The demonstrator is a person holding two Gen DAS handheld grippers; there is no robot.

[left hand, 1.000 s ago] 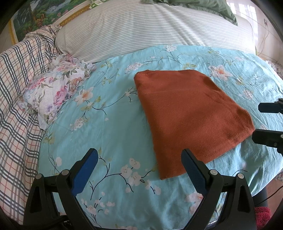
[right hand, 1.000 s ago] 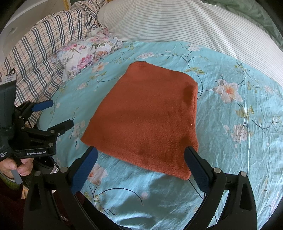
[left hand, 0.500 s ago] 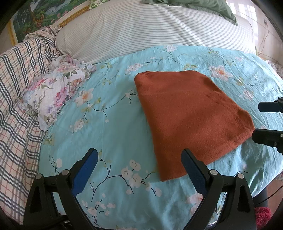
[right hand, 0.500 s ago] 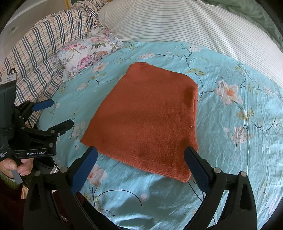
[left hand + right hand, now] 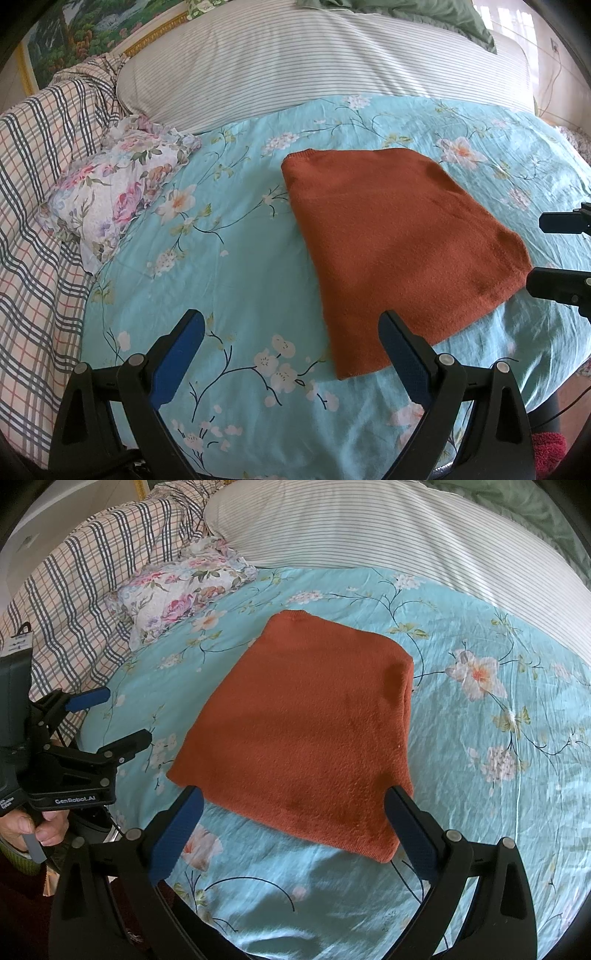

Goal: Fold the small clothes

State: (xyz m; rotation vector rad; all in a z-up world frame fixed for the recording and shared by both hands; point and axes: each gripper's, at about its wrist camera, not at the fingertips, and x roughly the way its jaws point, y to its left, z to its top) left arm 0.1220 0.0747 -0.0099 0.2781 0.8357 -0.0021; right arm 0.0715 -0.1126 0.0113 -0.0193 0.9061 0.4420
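A rust-orange knitted garment (image 5: 399,243) lies folded into a flat rectangle on the turquoise floral bed sheet (image 5: 229,280); it also shows in the right wrist view (image 5: 306,738). My left gripper (image 5: 291,347) is open and empty, above the sheet near the garment's near-left corner. My right gripper (image 5: 295,823) is open and empty, just in front of the garment's near edge. The left gripper also appears at the left of the right wrist view (image 5: 114,716), and the right gripper at the right edge of the left wrist view (image 5: 554,251).
A small floral-print bundle (image 5: 110,192) lies at the sheet's far left. A plaid blanket (image 5: 33,206) covers the left side. A striped pillow (image 5: 314,66) runs along the back. The bed's front edge is just below both grippers.
Both grippers have drifted very slightly; the garment sits a touch lower in both views. Nothing was gripped or released.
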